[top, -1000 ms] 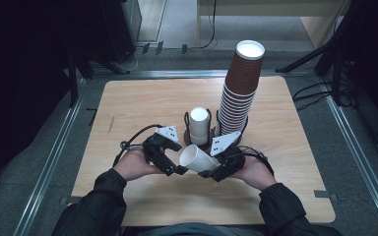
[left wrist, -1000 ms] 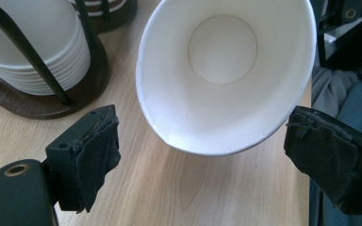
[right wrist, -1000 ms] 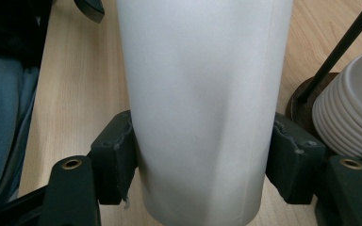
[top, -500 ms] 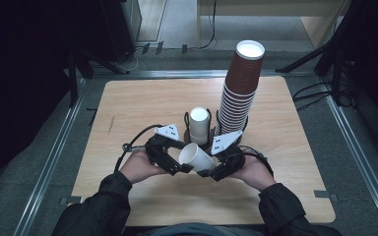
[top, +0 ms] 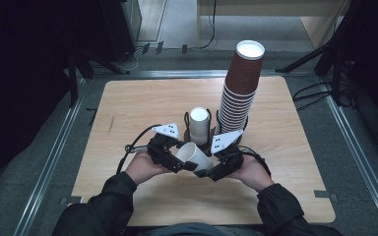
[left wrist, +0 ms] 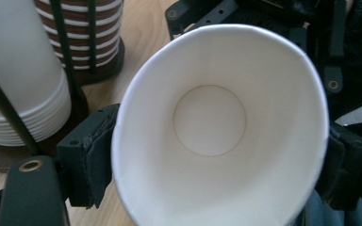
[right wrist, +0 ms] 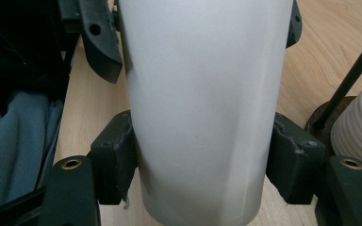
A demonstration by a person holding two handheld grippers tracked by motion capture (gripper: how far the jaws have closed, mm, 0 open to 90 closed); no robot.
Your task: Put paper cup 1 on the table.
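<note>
L gripper [top: 177, 153] jaws have just been closing in on the white cup [top: 193, 156]; cup sits between them, rim now squeezed to an oval in the left gripper view, pads [left wrist: 94, 157] at its sides.

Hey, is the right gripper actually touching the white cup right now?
Touching. In the right gripper view, both pads of the right gripper press against the sides of the white cup.
</note>
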